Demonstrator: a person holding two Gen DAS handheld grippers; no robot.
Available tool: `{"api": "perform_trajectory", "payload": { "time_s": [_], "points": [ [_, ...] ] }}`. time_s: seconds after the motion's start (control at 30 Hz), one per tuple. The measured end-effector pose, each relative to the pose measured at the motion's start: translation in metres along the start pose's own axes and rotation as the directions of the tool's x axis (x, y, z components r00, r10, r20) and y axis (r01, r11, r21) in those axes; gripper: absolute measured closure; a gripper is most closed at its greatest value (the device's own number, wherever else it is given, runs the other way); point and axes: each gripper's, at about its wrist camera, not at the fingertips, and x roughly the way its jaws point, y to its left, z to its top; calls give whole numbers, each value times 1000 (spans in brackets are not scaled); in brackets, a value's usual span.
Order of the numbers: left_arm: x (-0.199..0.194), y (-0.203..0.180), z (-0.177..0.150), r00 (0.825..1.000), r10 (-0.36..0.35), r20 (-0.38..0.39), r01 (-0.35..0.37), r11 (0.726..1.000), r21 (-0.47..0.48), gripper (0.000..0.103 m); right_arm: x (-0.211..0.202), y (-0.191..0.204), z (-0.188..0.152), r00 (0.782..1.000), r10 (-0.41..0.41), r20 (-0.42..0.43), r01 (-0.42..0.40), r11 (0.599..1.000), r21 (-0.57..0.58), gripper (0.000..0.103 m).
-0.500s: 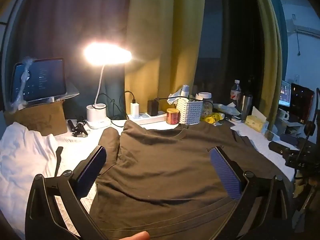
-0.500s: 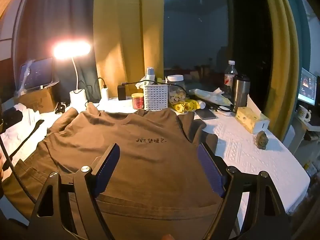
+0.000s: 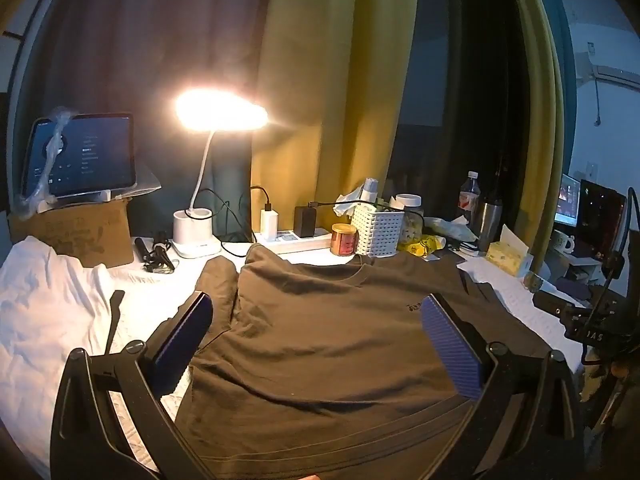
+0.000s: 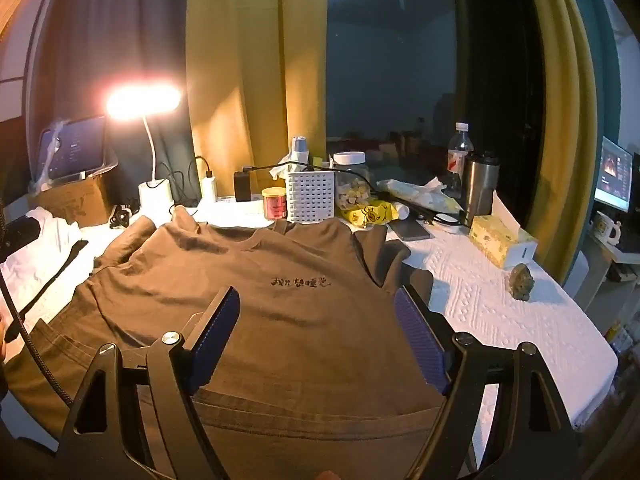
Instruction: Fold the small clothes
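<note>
A dark brown short-sleeved cotton T-shirt [image 4: 288,300] lies spread front-up on a table covered with a white textured cloth [image 4: 500,312], its collar toward the white perforated plastic basket [image 4: 311,196] at the far edge and its hem toward the cameras. A line of small dark characters [image 4: 301,282] runs across the chest.

The left gripper [image 3: 316,340] hovers over the shirt's lower left part with its 2 blue-padded fingers [image 3: 182,344] spread wide and nothing between them. The right gripper [image 4: 316,328] hangs over the lower right part of the shirt, its jaws likewise wide apart and empty.

Just left of the basket stands a small red tin with a gold lid [image 4: 275,203], then a black power adapter [image 4: 242,186] and a lit white gooseneck desk lamp [image 4: 154,196]. Farther left of the basket a tablet [image 3: 80,156] leans on a brown cardboard box [image 3: 86,232], with crumpled white fabric [image 3: 44,300] in front of it. Right of the basket stand a clear jar with a white lid [image 4: 351,184], a steel tumbler [image 4: 480,188], a yellow tissue box [image 4: 502,242] and, nearer the cameras, a rough grey-brown stone [image 4: 521,276].
</note>
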Motion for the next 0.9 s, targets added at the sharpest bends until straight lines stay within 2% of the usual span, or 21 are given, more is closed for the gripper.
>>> {"api": "perform_trajectory", "payload": {
  "time_s": [0.9],
  "points": [
    [-8, 4, -1, 1000, -2, 9, 3, 999, -49, 1, -4, -3, 2, 1000, -5, 6, 5, 1000, -6, 20]
  ]
}}
